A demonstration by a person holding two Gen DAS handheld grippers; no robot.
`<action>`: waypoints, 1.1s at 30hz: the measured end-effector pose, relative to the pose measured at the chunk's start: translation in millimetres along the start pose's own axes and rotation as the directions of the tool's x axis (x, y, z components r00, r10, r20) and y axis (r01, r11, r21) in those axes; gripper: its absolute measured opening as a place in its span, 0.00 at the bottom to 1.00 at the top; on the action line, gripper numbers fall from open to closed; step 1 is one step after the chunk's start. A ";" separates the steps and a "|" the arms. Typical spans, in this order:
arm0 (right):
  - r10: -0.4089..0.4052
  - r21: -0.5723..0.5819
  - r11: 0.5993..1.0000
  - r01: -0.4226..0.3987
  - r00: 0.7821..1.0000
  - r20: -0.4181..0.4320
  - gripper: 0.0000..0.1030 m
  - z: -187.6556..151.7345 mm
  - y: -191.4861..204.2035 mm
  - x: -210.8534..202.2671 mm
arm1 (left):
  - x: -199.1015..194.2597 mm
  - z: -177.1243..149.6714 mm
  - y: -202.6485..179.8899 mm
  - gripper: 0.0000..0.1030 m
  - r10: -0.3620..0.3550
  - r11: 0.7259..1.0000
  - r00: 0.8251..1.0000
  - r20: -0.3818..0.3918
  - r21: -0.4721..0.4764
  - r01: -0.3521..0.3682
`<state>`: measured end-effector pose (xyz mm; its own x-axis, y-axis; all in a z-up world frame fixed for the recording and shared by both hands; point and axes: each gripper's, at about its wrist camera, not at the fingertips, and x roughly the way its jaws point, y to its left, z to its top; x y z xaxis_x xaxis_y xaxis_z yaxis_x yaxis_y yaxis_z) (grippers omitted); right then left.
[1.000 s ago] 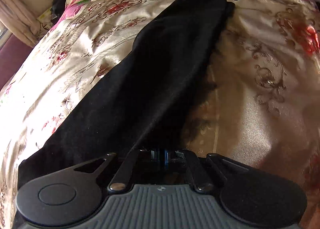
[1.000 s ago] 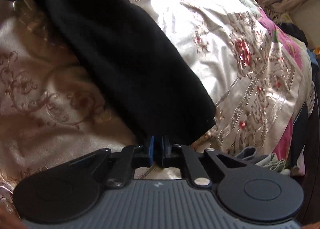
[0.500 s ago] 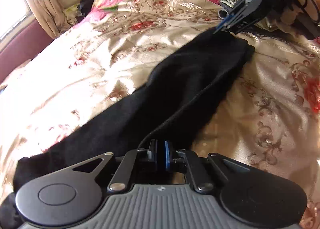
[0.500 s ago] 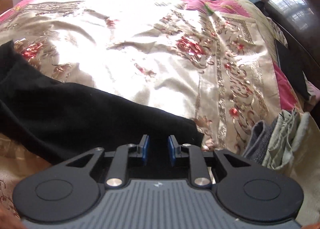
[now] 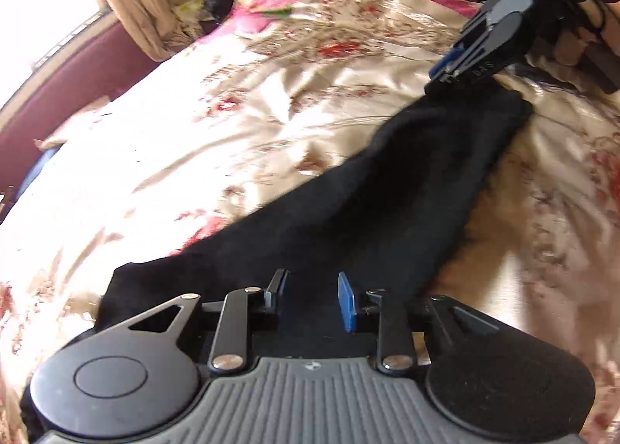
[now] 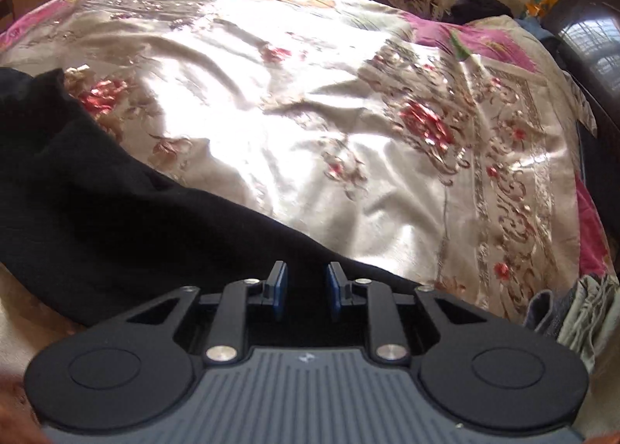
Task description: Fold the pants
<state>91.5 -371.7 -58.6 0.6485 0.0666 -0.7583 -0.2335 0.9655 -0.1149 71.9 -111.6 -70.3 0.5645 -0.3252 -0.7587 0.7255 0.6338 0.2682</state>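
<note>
The black pants (image 5: 387, 203) lie as one long folded strip across the floral satin bedspread (image 5: 232, 126), from lower left to upper right in the left wrist view. My left gripper (image 5: 312, 296) hangs just over the near end of the strip. Its jaws are opening, with dark cloth below the gap and neither pad pressing on it. My right gripper (image 5: 445, 69) shows at the far end of the strip. In its own view the right gripper (image 6: 306, 289) is also opening above the pants (image 6: 116, 219), its blue pads apart.
A pile of grey and pale folded clothes (image 6: 573, 312) lies at the bed's right edge. A dark wooden headboard (image 6: 589, 40) stands behind it. A beige curtain (image 5: 128, 6) and a maroon ledge (image 5: 77, 75) border the far side of the bed.
Both grippers were shut on the pants' ends a second ago. Their pads have now spread apart and both have risen, while the pants stay flat on the bedspread.
</note>
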 end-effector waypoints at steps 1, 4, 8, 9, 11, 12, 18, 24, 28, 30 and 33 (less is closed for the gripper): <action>0.083 0.001 0.997 -0.083 0.996 0.029 0.24 18.2 16.4 10.8 | 11.4 -7.2 15.9 0.43 0.058 0.998 0.998 0.007 -0.012 -0.058; 0.242 0.021 0.970 -0.244 0.968 0.060 0.25 62.4 61.5 54.2 | 36.0 -36.1 58.2 0.43 0.159 0.985 0.987 0.000 -0.073 -0.158; 0.463 0.020 0.885 -0.465 0.884 0.065 0.25 114.2 125.8 127.6 | 64.1 -94.4 102.2 0.43 0.178 0.962 0.976 -0.123 -0.186 -0.198; 0.488 0.010 0.872 -0.489 0.871 0.055 0.25 123.6 139.3 143.5 | 57.3 -107.4 109.2 0.44 0.156 0.959 0.983 -0.096 -0.225 -0.174; 0.558 0.031 0.829 -0.559 0.829 0.019 0.27 140.4 162.7 176.1 | 47.4 -121.7 118.9 0.51 0.139 0.950 0.987 -0.077 -0.272 -0.155; 0.596 0.048 0.802 -0.595 0.803 0.001 0.27 144.2 169.0 185.4 | 44.3 -125.5 122.3 0.53 0.142 0.946 0.987 -0.075 -0.283 -0.158; 0.728 -0.015 0.678 -0.734 0.675 -0.116 0.37 156.2 191.8 181.2 | 38.6 -133.3 132.3 0.56 0.120 0.935 0.991 -0.059 -0.328 -0.133; 0.740 -0.018 0.665 -0.746 0.662 -0.118 0.36 172.3 201.7 206.0 | 41.7 -132.1 136.5 0.56 0.124 0.935 0.991 -0.049 -0.329 -0.133; 0.691 0.087 0.721 -0.687 0.722 -0.028 0.15 187.5 201.6 231.1 | 43.4 -128.0 137.3 0.57 0.145 0.939 0.988 -0.059 -0.307 -0.156; 0.630 0.086 0.774 -0.628 0.777 0.000 0.09 194.4 200.9 235.1 | 44.7 -127.7 137.4 0.57 0.151 0.937 0.986 -0.067 -0.307 -0.164; 0.533 0.046 0.844 -0.535 0.845 0.039 0.06 193.6 192.5 218.3 | 46.1 -123.4 140.0 0.59 0.176 0.927 0.980 -0.095 -0.318 -0.198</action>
<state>328.4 -122.6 -122.1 0.4522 0.5810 -0.6768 -0.5102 0.7908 0.3381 150.9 48.7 -141.0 0.6433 -0.1399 -0.7527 0.4356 0.8754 0.2096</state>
